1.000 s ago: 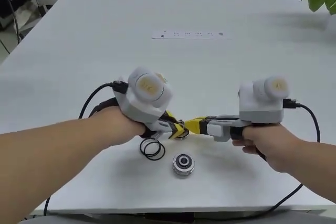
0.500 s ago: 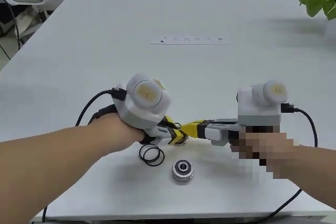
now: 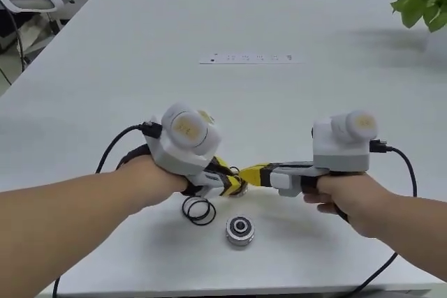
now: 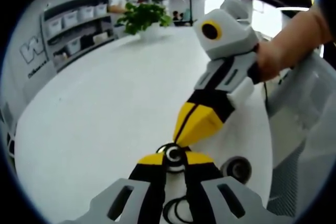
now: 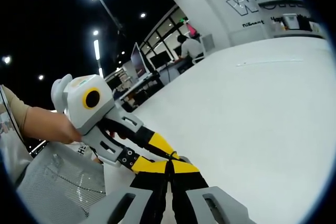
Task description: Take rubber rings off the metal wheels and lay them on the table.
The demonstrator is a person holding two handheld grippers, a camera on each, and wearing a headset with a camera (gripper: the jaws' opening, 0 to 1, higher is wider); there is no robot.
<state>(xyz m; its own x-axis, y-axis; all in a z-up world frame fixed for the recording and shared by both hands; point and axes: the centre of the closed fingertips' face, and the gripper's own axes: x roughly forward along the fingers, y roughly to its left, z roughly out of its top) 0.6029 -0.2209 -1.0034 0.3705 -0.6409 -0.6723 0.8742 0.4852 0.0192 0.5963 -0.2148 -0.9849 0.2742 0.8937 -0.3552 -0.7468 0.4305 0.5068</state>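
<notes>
Black rubber rings (image 3: 199, 209) are already laid on the bench (image 3: 279, 102); one wheel (image 4: 173, 153) is clamped in the left gripper (image 4: 173, 158), the right gripper (image 5: 169, 167) closed at its rim; a second wheel (image 3: 239, 230) is left

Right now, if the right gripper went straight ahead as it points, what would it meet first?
The metal wheel clamped in the left gripper, just ahead of the right gripper; they may touch, depth is unclear.
</notes>
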